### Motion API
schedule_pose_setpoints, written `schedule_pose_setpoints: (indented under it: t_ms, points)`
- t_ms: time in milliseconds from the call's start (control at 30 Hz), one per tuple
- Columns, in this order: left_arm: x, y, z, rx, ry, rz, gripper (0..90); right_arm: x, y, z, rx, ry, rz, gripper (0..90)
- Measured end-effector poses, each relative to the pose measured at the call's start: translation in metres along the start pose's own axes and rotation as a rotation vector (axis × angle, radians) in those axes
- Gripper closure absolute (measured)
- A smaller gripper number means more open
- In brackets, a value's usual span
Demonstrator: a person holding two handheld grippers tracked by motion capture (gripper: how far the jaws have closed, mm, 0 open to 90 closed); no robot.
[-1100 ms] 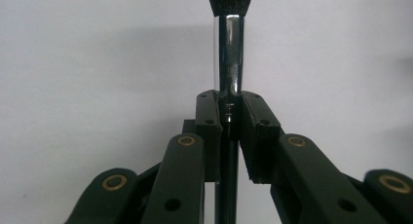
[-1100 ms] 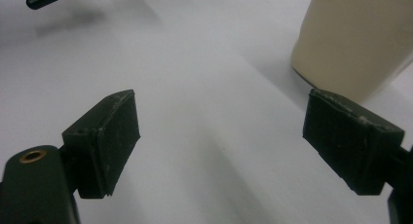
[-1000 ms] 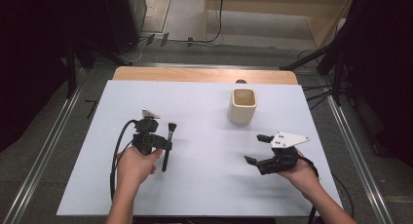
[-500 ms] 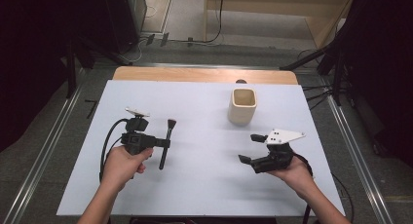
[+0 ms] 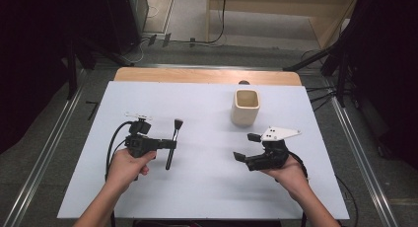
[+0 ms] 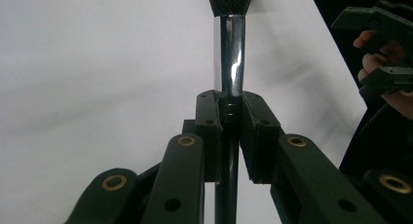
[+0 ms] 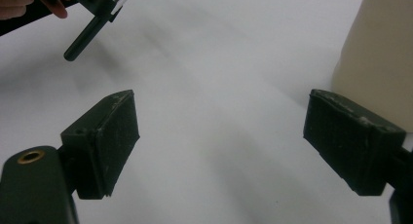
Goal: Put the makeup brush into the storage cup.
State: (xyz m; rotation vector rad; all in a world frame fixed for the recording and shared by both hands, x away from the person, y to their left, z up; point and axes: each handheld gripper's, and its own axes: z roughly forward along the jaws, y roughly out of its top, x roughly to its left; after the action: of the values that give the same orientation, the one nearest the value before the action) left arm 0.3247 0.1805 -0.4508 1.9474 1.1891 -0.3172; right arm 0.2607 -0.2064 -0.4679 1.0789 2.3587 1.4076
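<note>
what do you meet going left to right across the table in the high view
left hand-held gripper → makeup brush clamped in it → cream square cup → right hand-held gripper, jaws open

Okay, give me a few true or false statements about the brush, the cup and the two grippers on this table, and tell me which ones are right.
1. The left gripper is shut on the brush. True.
2. The right gripper holds the cup. False: its jaws stand open with nothing between them, and the cup stands apart on the table.
3. The brush's bristle end points toward the far side of the table. True, in the high view.
4. The cup lies tipped on its side. False: it stands upright, mouth up.
5. The brush is already inside the cup. False: it is in the left gripper, well to the left of the cup.
</note>
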Motion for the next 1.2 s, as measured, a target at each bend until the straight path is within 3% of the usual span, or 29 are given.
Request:
schedule_pose_setpoints:
  t_ms: [100,267,500,933,1167,1200]
  points:
    - [0.004,0.001,0.001,-0.006,0.013,-0.010,79.9,0.000,0.002,0.005,-0.002,0.005,0.020,13.9]
    - [0.010,0.003,0.004,-0.021,-0.016,-0.037,79.9,0.001,0.004,0.011,0.007,0.021,0.029,13.9]
    - [0.005,0.007,0.012,-0.037,-0.057,-0.001,79.9,-0.001,0.007,0.015,-0.007,0.057,0.055,14.4]
    - [0.002,0.009,0.018,-0.071,-0.139,0.003,79.9,0.001,0.005,0.020,-0.023,0.099,0.088,14.6]
    - [-0.001,0.011,0.018,-0.101,-0.157,0.006,79.9,0.005,0.007,0.022,-0.029,0.134,0.122,14.4]
    - [-0.003,0.012,0.018,-0.101,-0.142,0.011,79.9,0.005,0.007,0.023,-0.028,0.138,0.119,14.4]
